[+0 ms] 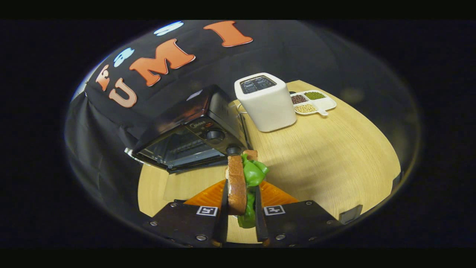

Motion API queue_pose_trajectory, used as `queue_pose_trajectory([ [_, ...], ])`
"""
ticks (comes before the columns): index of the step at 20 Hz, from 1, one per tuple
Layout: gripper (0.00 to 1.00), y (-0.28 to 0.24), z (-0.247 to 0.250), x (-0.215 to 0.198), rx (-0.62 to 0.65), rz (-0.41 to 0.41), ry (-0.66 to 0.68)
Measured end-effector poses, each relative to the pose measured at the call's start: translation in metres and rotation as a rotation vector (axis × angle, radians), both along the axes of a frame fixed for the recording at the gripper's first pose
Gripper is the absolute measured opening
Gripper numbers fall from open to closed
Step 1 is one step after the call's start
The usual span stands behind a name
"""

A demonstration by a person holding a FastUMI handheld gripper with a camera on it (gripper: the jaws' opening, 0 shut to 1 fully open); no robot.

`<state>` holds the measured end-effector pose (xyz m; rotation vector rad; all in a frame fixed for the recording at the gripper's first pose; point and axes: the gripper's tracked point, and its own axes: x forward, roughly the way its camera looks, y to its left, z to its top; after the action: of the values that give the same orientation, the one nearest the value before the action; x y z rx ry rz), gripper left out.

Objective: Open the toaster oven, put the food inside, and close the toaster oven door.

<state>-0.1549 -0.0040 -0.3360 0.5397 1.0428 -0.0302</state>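
Sandwich sits clamped upright in the claw, ahead of the closed toaster oven; beyond, a divided tray holds beans on the tabletop.

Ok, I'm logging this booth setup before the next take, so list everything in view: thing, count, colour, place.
toaster oven: one, black, on the table ahead of the claw, tilted in this view; whether its door is open I cannot tell
toaster: one, white, two slots, beside and beyond the toaster oven
divided dish: one, white, compartments of dark red, green and pale grains, just behind the toaster
table: one, light wood, round
sandwich: one, brown bread with green filling, upright between the claw's fingers
claw: one, shut on the sandwich, both fingers pressing its sides
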Motion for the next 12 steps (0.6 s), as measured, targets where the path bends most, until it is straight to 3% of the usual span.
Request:
queue_pose_trajectory([
  [12, 0.30, 0.121, 0.042, 0.023, 0.159, 0.032, -0.120],
])
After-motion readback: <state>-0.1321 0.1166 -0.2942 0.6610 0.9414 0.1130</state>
